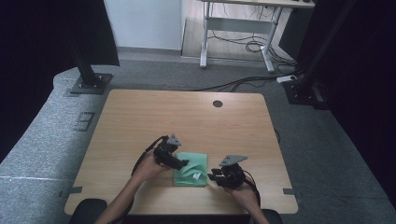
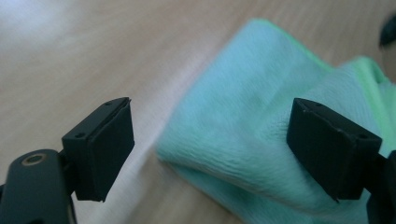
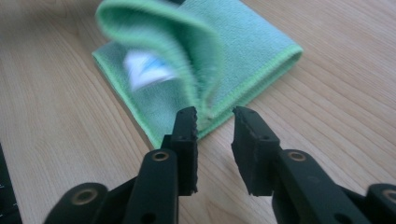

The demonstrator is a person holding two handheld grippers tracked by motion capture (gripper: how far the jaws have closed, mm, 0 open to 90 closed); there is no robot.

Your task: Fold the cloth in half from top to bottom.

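A green microfibre cloth (image 1: 191, 170) lies folded on the wooden table (image 1: 187, 116) near its front edge. One flap of the cloth (image 3: 187, 60) curls up off the rest, and a white label (image 3: 144, 67) shows under it. My left gripper (image 1: 184, 163) is at the cloth's left side with its jaws wide apart. In the left gripper view the cloth (image 2: 243, 126) reaches between them, and the left gripper (image 2: 210, 112) is open. My right gripper (image 1: 214, 176) sits just off the cloth's right edge. Its jaws stand a little apart, and the right gripper (image 3: 215, 114) has nothing between them.
A round cable hole (image 1: 217, 103) sits near the table's far edge. Grey carpet surrounds the table, with black frame posts (image 1: 86, 70) at the back left and right. A white desk frame (image 1: 243, 28) and loose cables (image 1: 247, 46) stand beyond.
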